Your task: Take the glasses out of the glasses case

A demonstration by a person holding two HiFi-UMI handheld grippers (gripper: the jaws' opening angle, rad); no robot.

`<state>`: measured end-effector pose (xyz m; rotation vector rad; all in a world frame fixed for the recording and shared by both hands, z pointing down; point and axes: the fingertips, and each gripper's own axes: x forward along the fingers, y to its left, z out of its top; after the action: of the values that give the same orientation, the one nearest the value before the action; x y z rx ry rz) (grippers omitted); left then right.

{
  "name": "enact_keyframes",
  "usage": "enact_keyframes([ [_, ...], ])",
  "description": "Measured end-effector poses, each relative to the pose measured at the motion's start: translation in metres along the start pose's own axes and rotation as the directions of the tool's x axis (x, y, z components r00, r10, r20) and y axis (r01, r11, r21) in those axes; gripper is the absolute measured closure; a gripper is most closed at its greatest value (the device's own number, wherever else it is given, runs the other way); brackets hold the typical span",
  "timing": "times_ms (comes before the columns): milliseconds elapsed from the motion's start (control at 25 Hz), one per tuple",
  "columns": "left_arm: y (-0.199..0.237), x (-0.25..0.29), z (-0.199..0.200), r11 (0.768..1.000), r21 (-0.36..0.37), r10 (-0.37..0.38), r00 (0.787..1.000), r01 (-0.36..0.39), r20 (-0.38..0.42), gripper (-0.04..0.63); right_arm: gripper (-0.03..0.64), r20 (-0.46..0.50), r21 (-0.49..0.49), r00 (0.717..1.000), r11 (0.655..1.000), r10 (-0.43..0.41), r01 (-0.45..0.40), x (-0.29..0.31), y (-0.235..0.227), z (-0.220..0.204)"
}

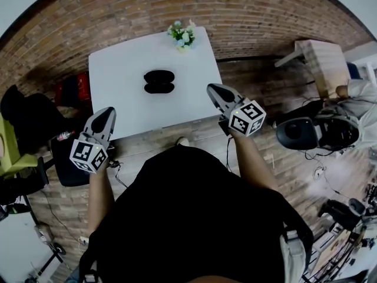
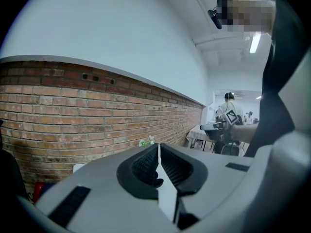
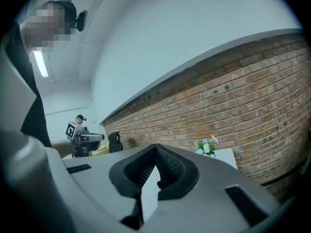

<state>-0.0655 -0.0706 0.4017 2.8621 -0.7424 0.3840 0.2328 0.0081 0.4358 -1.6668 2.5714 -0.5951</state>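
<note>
A black glasses case [image 1: 159, 81] lies closed near the middle of the white table [image 1: 123, 93]; the glasses are not visible. My left gripper [image 1: 106, 113] hovers off the table's near left corner, shut with nothing between its tips. My right gripper [image 1: 214, 89] hangs at the table's right edge, also shut and empty. In the left gripper view the left gripper [image 2: 158, 146] shows tips pressed together. The right gripper view shows the right gripper [image 3: 155, 147] likewise closed, with the table's far corner [image 3: 224, 155] beyond it.
A small pot of white flowers [image 1: 182, 36] stands at the table's far edge, also seen as flowers [image 3: 206, 147] in the right gripper view. A brick wall [image 1: 247, 10] runs behind. A black chair [image 1: 26, 117] stands left; gear [image 1: 315, 133] and cables lie on the floor at right.
</note>
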Motion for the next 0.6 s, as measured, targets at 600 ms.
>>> enact_keyframes([
  [600, -0.016, 0.048, 0.006, 1.0, -0.007, 0.02, 1.0, -0.02, -0.022, 0.572, 0.601, 0.009, 0.01, 0.998, 0.998, 0.055, -0.055, 0.004, -0.05, 0.007],
])
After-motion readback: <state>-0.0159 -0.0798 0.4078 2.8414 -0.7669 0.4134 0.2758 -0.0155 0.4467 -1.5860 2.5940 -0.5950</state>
